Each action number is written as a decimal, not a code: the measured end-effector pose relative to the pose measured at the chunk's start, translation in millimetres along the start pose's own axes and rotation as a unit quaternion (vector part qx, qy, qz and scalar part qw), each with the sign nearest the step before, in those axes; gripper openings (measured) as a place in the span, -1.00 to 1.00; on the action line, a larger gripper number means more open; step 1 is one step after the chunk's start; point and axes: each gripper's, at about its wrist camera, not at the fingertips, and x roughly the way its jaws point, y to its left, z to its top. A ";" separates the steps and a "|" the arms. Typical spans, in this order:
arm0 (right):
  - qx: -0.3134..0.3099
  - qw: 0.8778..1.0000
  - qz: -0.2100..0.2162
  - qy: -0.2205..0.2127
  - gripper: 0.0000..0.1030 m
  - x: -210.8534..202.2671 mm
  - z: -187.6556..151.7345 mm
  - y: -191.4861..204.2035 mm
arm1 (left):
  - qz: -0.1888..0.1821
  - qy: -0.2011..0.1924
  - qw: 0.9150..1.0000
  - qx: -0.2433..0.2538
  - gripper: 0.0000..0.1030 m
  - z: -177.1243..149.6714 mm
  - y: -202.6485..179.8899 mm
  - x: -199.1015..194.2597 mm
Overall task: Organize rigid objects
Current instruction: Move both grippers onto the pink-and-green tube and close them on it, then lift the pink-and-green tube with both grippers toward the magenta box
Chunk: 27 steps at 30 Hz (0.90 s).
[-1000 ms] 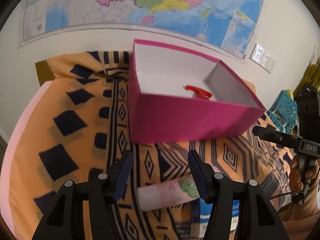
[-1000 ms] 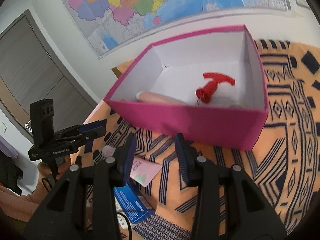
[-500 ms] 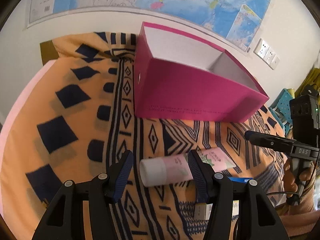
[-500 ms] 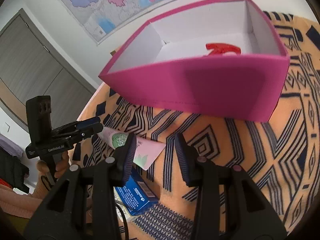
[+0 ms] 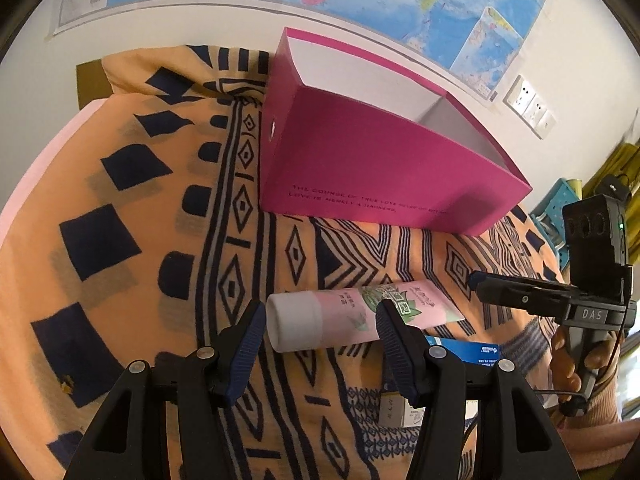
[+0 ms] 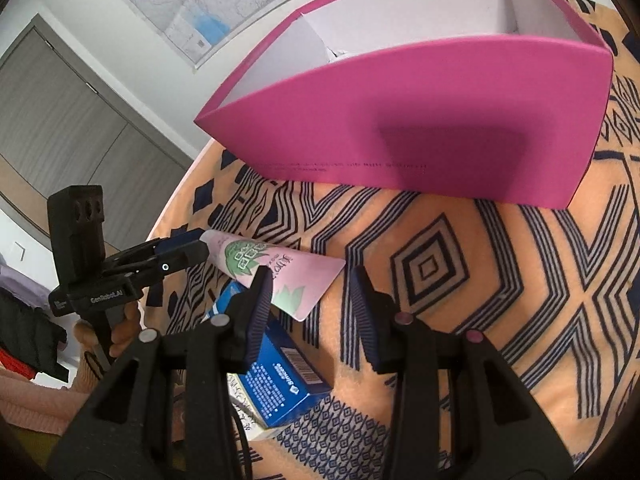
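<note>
My left tool hangs half open over the pink tube, gripping nothing. Bare patterned cloth fills the left; the pink box, upper centre, hides its contents. My right tool is open, empty.

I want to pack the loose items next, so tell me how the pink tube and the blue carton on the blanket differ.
The pink tube is round-bodied with a white cap and flat crimped tail; the blue carton is a flat-sided box with printed text and a barcode. The tube lies in the open; the carton sits partly under its tail. Both lie outside the magenta box.
</note>
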 end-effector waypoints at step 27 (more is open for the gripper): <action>0.024 0.999 0.020 0.025 -0.21 26.2 -5.1 -6.5 | -0.008 0.013 1.000 0.003 0.13 -4.9 -9.5 6.8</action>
